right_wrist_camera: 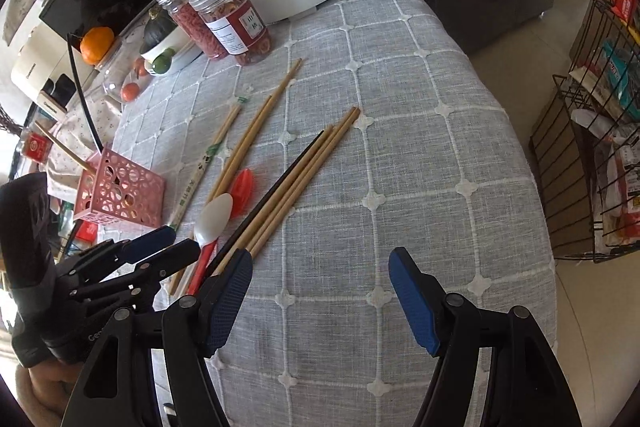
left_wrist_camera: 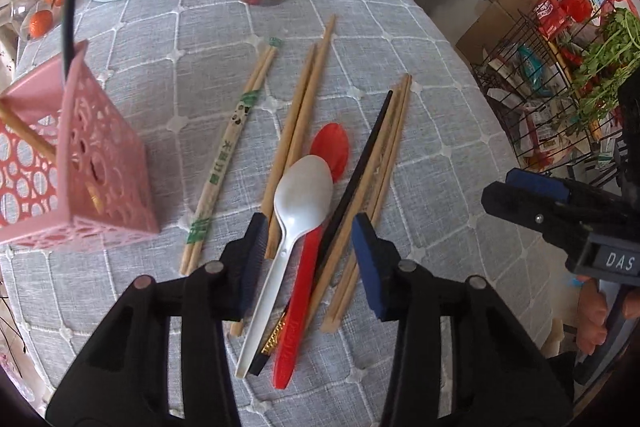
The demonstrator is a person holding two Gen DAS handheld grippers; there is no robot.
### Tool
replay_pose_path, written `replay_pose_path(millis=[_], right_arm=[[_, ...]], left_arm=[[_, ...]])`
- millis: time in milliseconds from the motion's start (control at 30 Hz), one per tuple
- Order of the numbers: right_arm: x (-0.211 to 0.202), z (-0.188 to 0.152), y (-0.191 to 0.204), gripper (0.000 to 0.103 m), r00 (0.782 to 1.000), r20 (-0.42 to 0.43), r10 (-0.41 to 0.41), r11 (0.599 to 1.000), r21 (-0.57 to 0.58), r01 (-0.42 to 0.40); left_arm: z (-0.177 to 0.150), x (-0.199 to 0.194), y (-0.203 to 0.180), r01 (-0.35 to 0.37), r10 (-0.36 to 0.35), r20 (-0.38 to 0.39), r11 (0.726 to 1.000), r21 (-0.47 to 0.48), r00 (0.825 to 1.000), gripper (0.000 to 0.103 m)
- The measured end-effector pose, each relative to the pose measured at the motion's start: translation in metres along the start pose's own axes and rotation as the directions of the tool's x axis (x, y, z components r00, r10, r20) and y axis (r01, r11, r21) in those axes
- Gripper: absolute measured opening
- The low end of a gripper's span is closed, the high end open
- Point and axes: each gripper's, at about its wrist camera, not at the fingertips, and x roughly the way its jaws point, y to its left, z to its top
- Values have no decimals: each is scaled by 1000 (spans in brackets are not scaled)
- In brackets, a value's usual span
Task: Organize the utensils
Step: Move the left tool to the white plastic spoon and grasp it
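1. White plastic spoon (left_wrist_camera: 302,201) lay between your left gripper's (left_wrist_camera: 310,255) spread jaws, not yet grasped.
2. The pink holder (left_wrist_camera: 80,163) stood to its left, ready for utensils.
3. Your right gripper (right_wrist_camera: 320,297) hung released beside the chopsticks (right_wrist_camera: 288,187), holding nothing.

Tablecloth (left_wrist_camera: 400,39) looks like coarse grey woven cloth with raised white stitching, totally matt. White spoon (left_wrist_camera: 298,215) and red spoon (left_wrist_camera: 298,311) are smooth glossy plastic, the chopsticks (left_wrist_camera: 308,95) are plain matt wood, one pair in a paper sleeve (left_wrist_camera: 228,151). Pink basket (left_wrist_camera: 100,163) is matt cut-out plastic, and the gripper pads (right_wrist_camera: 228,303) look like textured blue rubber.
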Motion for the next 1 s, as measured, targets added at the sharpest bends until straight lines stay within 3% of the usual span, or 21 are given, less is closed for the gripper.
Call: replay_pose_path(millis=[467,533,633,867,900,933,1000], right_arm=[[5,4,-13,72,1000,-14,-7,1000,14,7],[5,4,-13,72,1000,-16,-7,1000,12,7],[5,4,-13,72,1000,-17,-9,1000,11,9],[1,6,-14,72,1000,-2,-12,1000,24,12],[1,6,-14,72,1000,0,-10,1000,25,10],[0,6,-13,72,1000,3,-10,1000,25,10],[-1,6,-11,72,1000,8,-10,1000,26,10]], left_arm=[[13,23,-15,-88,90,-13,993,80,996,45],[14,25,-17,-99,100,-11,991,88,995,38],[12,25,-18,-112,113,-1,989,98,994,38],[11,-10,-18,-113,104,103,990,86,989,37],[10,-19,-18,-109,98,129,991,81,987,32],[8,-29,-16,-97,85,151,992,75,985,7],[4,-45,-9,-72,61,205,997,42,977,1]])
